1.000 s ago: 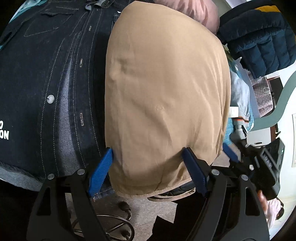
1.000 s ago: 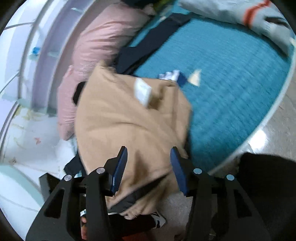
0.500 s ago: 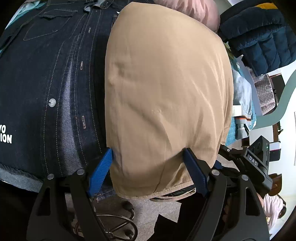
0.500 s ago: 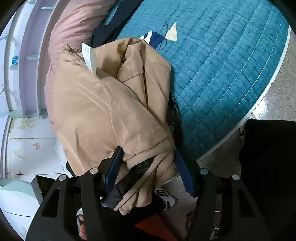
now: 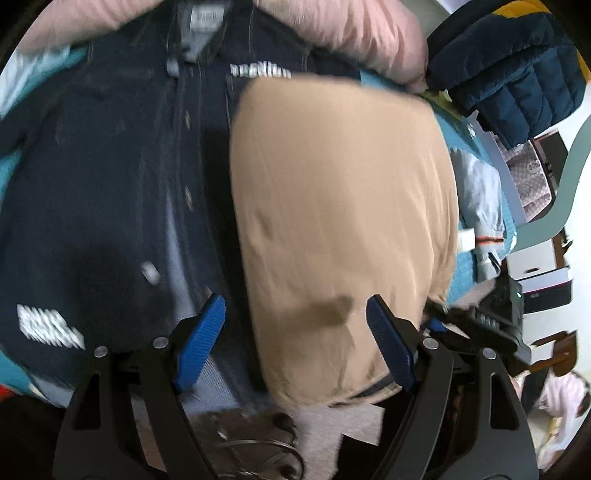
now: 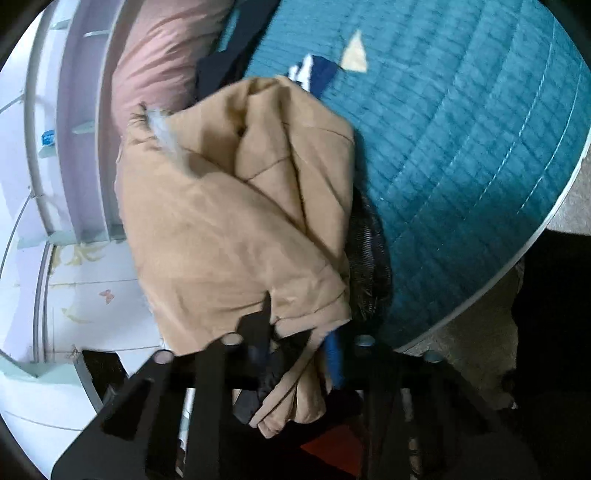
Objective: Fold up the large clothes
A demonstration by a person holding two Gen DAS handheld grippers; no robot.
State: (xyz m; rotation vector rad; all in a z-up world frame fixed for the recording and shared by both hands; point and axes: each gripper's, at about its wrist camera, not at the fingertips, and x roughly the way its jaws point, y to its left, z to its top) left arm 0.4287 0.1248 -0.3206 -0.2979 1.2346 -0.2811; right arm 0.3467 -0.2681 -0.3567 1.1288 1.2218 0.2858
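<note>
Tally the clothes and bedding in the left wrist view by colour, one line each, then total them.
Tan: 1, the folded tan fabric jacket
Dark denim: 1, the dark blue denim jacket with white lettering
Pink: 1, the soft pink padded bundle
Navy: 1, the navy quilted puffer jacket
Pale grey: 1, the pale grey garment with an orange stripe
Total: 5

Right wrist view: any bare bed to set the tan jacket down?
Yes: the teal quilt lies bare between the tan jacket and the bed's edge. Crowded: the pink pillow behind it, and the denim jacket beside it in the left view.
</note>
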